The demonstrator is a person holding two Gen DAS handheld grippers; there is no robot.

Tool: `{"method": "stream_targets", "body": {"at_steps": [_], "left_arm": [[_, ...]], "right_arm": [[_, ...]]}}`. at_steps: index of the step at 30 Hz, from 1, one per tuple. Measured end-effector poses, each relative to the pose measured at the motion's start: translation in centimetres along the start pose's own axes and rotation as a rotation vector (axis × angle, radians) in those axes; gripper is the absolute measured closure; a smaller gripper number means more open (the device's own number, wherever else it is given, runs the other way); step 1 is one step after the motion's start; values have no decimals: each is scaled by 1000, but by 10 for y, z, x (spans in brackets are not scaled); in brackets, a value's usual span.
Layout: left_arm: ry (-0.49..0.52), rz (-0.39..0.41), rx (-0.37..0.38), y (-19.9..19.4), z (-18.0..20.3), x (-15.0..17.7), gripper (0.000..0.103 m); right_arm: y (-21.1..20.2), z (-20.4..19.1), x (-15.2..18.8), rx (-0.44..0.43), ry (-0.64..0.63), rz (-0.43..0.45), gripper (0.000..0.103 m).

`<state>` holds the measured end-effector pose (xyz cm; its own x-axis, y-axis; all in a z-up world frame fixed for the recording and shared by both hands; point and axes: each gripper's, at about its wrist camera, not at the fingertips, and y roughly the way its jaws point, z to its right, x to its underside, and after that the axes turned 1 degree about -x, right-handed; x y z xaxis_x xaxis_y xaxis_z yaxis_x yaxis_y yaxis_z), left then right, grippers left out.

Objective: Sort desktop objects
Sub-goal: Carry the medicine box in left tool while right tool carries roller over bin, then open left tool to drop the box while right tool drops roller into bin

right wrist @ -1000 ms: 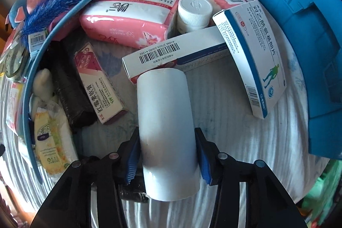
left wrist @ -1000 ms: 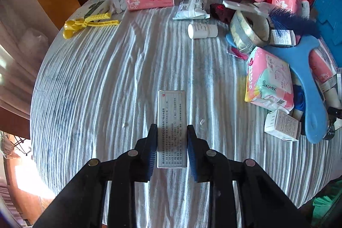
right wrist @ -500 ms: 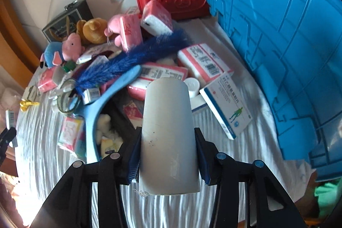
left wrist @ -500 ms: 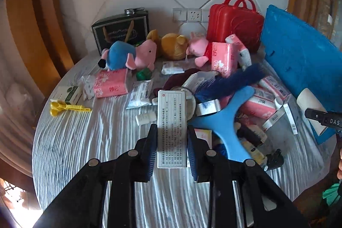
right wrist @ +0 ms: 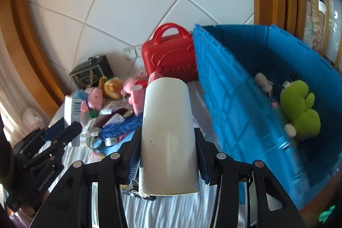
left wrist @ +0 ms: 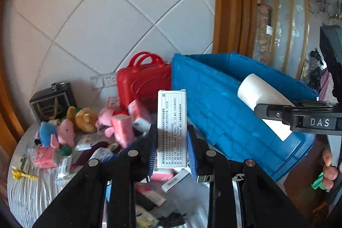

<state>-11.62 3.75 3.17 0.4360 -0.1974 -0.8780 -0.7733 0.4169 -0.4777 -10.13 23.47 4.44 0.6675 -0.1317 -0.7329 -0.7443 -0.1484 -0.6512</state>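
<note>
Your left gripper [left wrist: 172,149] is clamped on a flat white medicine box [left wrist: 172,128], its blue pads pressing the box's two long edges so the printed face stands upright toward the camera. The box is held above the table [left wrist: 25,189], in front of the near wall of the blue crate [left wrist: 213,112].

Your right gripper [right wrist: 167,155] is closed on a white cylinder [right wrist: 167,134], a smooth tube gripped at its sides and pointing away from you. In the left wrist view that same cylinder shows at the right, in front of the blue crate, with your fingers [left wrist: 328,166] on the handle at the far right edge.

The blue crate stands on the right side of the table. Inside it lie a green plush toy [right wrist: 299,110] and a small white plush [right wrist: 264,81] against the far wall.

To the left of the crate, against the tiled wall, stands a red toy suitcase [right wrist: 171,59]. Left of that sit a yellow plush [right wrist: 112,87], a pink pig plush [right wrist: 96,97] and a dark gift box [right wrist: 92,74]. Pink tissue packs [left wrist: 123,129], a blue feather duster [right wrist: 119,127] and small cartons are scattered over the white ribbed cloth. A yellow clip [left wrist: 20,174] lies at the far left edge.
</note>
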Motion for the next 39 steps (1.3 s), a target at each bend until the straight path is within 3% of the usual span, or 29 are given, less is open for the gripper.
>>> {"method": "stream_targets", "body": {"at_steps": [3, 5, 9, 14, 17, 20, 24, 28, 30, 32, 33, 39], "left_arm": [[11, 27, 73, 19, 69, -44, 77], [-6, -14, 129, 41, 112, -76, 77], [-59, -219, 191, 112, 179, -127, 77], [-102, -511, 128, 207, 231, -141, 77], [-106, -669, 65, 253, 249, -122, 77], [-100, -784, 27, 272, 257, -94, 77], [-128, -877, 38, 285, 259, -76, 77], [-133, -914, 37, 279, 264, -74, 77], [-137, -925, 36, 278, 266, -74, 77], [-148, -948, 45, 277, 266, -74, 77], [-150, -958, 50, 276, 267, -73, 77], [-141, -970, 67, 272, 269, -70, 73]], "right_arm": [[-28, 65, -29, 34, -38, 14, 58], [-35, 111, -49, 73, -58, -9, 58], [-11, 199, -85, 165, -88, -128, 58], [49, 274, -98, 166, -91, -326, 58], [84, 293, -91, 149, -115, -464, 58], [105, 301, -79, 171, -180, -569, 58], [115, 305, -64, 185, -231, -639, 58], [112, 307, -59, 213, -263, -657, 58], [106, 307, -62, 240, -263, -641, 51], [99, 307, -65, 246, -266, -619, 23], [94, 306, -66, 249, -271, -605, 18], [68, 301, -71, 221, -286, -535, 8]]}}
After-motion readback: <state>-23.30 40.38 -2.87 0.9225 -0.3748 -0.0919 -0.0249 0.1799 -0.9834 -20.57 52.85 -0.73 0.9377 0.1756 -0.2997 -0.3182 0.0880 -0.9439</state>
